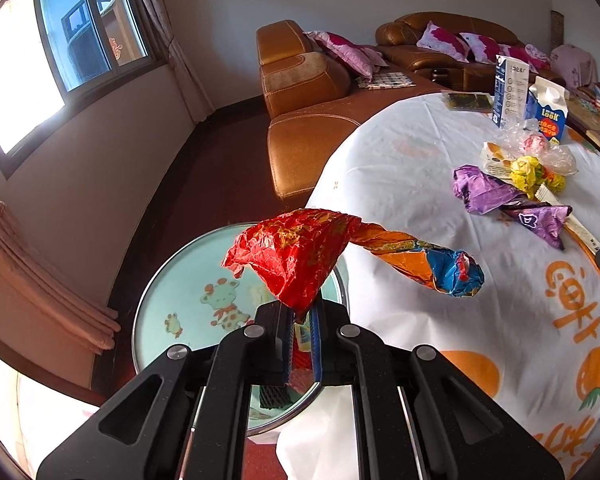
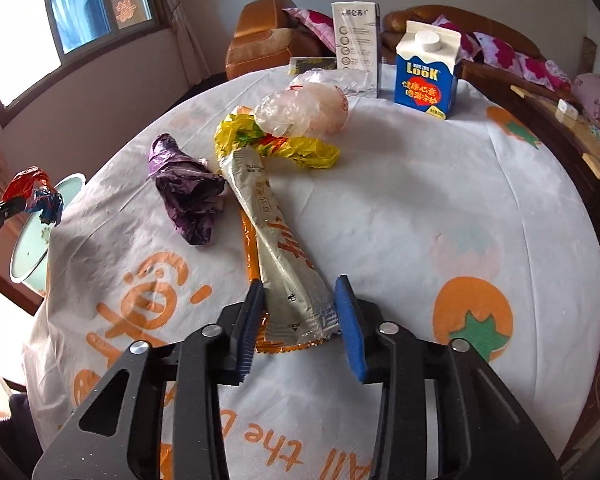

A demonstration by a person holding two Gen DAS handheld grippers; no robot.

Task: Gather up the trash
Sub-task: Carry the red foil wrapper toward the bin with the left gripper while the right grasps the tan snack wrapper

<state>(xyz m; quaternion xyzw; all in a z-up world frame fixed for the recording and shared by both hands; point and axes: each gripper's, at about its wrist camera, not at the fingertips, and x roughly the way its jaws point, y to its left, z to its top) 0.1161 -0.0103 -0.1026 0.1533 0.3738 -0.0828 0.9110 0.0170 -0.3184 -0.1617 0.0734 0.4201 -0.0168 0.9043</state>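
Note:
My left gripper [image 1: 300, 312] is shut on a crumpled red, orange and blue wrapper [image 1: 296, 252], held in the air off the table's left edge; it also shows far left in the right wrist view, gripper [image 2: 18, 204] and wrapper [image 2: 28, 186]. My right gripper [image 2: 300, 292] points down at the table, its blue pads against both sides of a long beige wrapper's [image 2: 276, 240] near end. An orange wrapper [image 2: 250, 248] lies under it. Behind lie a purple wrapper [image 2: 188, 196], a yellow wrapper [image 2: 260, 140] and a clear plastic bag [image 2: 304, 112].
The round table [image 2: 420, 220] has a white cloth with orange prints. A blue milk carton [image 2: 426, 72] and a tall white carton [image 2: 356, 40] stand at its far side. A small round glass table [image 1: 192, 296] sits low beside it, below the left gripper. Brown sofas [image 1: 300, 80] line the wall.

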